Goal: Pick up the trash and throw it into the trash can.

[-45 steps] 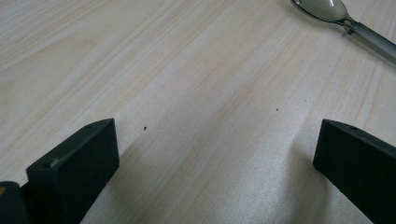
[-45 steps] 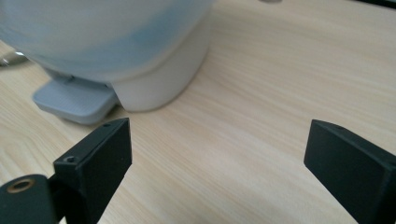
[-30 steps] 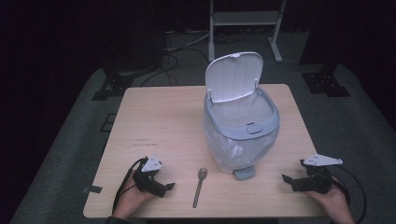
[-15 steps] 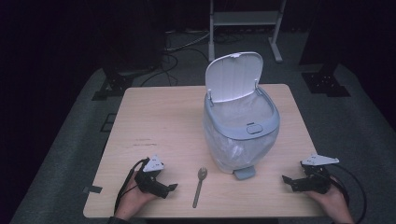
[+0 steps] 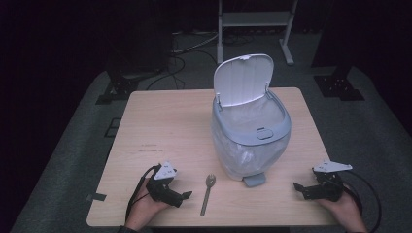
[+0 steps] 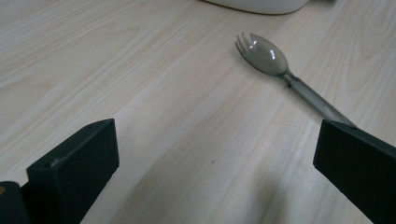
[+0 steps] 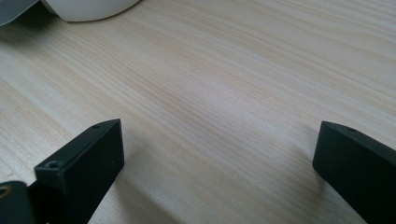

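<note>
Little has moved since a second ago: the left gripper (image 5: 186, 195) has crept slightly toward the spork, while the right gripper (image 5: 297, 187) sits about where it was. Both rest low on the table (image 5: 165, 126) near its front edge, each held in a hand coming in from below; the left hand (image 5: 145, 206) lies palm-down behind its gripper with the jaws pointing right, and the right hand (image 5: 342, 206) has its jaws pointing left toward the bin. In the left gripper view the two black jaws stand wide apart with bare wood between them, and the same holds in the right gripper view, so neither grips anything. The spork (image 5: 207, 193) lies flat on the table just to the right of the left gripper, apart from it, its tined head toward the bin and its handle toward the front edge; in the left gripper view its handle runs down behind the right-hand jaw and is cut off there. The bin (image 5: 250, 141), pale grey with a clear liner, stands between the two grippers and farther back, its lid (image 5: 242, 80) tipped up and its foot pedal (image 5: 254, 180) facing forward. Both forearms are cut off by the bottom edge, and the surroundings are too dark to make out well.
</note>
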Motion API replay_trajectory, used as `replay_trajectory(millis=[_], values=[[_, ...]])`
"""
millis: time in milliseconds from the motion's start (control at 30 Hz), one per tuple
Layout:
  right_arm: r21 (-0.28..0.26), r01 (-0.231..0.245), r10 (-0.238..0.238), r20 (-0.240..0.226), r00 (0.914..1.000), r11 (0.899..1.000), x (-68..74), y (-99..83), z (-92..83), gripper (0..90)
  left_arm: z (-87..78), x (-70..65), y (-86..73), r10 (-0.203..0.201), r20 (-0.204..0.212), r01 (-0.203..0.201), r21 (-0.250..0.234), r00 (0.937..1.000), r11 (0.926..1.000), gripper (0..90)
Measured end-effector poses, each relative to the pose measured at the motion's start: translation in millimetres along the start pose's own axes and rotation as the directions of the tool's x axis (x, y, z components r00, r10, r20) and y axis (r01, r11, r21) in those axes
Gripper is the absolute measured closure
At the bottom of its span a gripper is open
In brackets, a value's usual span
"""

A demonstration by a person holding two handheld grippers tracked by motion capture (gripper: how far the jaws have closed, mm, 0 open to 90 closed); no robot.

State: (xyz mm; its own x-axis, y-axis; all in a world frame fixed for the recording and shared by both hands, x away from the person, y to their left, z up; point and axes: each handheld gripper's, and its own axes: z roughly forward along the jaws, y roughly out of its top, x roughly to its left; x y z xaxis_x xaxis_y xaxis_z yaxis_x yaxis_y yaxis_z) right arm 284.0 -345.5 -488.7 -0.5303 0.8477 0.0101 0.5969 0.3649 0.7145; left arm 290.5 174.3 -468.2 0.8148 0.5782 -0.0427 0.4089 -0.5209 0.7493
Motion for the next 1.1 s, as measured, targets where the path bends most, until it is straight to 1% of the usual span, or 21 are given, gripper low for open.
replay_trajectory(millis=[167, 367, 533, 633, 800, 933, 1100], values=[[0.0, -0.001, 0.001, 0.002, 1.0, 1.0, 0.2, -0.2, 0.0, 0.9, 6.6, -6.0, 5.0, 0.007, 0.017, -0.007, 0.002, 0.9998, 1.0, 0.0], [-0.001, -0.001, 0.001, 0.002, 1.0, 1.0, 0.2, -0.2, -0.1, 0.9, 16.6, -13.8, 12.7, -0.008, 0.022, 0.008, -0.012, 0.9997, 0.9999, 0.0], [-0.001, 0.0, 0.0, 0.003, 1.0, 1.0, 0.2, -0.2, -0.1, 0.9, 25.5, -21.3, 19.4, -0.013, 0.03, 0.013, -0.012, 0.9995, 0.9998, 0.0], [-0.001, -0.002, 0.002, 0.003, 1.0, 1.0, 0.3, -0.2, -0.1, 0.9, 31.4, -25.8, 22.6, -0.012, 0.025, 0.012, -0.008, 0.9996, 0.9999, 0.0], [-0.001, -0.002, 0.002, 0.003, 1.0, 1.0, 0.3, -0.2, -0.1, 0.9, 42.1, -33.2, 25.0, -0.01, 0.029, 0.01, 0.005, 0.9995, 0.9999, 0.0], [0.0, -0.001, 0.001, 0.003, 1.0, 1.0, 0.3, -0.2, -0.1, 0.9, 50.4, -35.4, 24.3, -0.01, 0.017, 0.009, 0.024, 0.9998, 0.9997, 0.0], [-0.001, -0.002, 0.002, 0.003, 1.0, 1.0, 0.3, -0.2, -0.1, 0.9, 52.8, -36.2, 23.3, -0.004, 0.009, 0.004, 0.03, 0.9999, 0.9995, 0.0]])
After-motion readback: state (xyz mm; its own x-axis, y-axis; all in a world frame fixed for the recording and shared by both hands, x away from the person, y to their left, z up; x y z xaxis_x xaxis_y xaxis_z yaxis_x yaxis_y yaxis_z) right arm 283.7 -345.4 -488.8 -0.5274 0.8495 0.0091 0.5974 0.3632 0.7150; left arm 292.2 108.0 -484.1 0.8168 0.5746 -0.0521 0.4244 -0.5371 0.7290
